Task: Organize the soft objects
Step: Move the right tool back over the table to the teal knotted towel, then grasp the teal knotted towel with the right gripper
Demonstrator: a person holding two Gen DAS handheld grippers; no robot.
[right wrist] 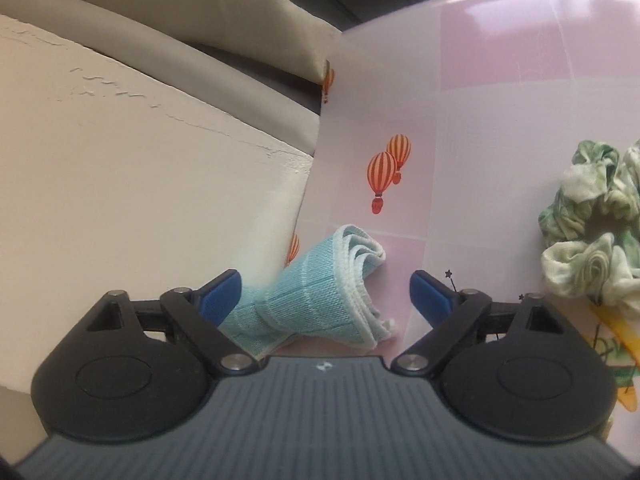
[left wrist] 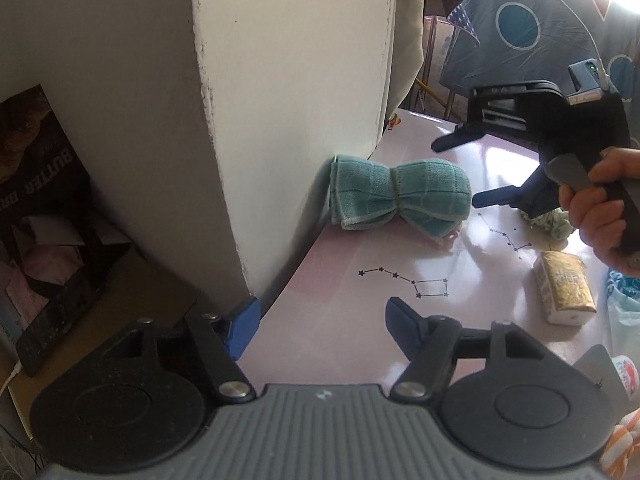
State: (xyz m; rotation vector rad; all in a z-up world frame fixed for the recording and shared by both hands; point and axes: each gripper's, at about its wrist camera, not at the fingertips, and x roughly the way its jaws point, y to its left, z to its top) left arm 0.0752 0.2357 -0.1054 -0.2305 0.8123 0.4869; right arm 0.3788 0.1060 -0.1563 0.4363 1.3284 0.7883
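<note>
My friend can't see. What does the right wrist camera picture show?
A rolled teal cloth lies on a pink table between the open blue fingers of the right tool, touching neither. A cream wall stands at the left, a green-and-white scrunchie lies at the right, and orange balloon pictures decorate the table.

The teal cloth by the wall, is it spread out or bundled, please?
Bundled: the teal cloth is folded in layers and cinched at its middle by a band.

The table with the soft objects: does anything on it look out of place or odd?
The teal cloth bundle, tied at its middle, is pushed against the white wall at the table edge, its folded layers fanning loose. The green scrunchie lies apart from it. The wall paint is cracked. Nothing is spilled.
</note>
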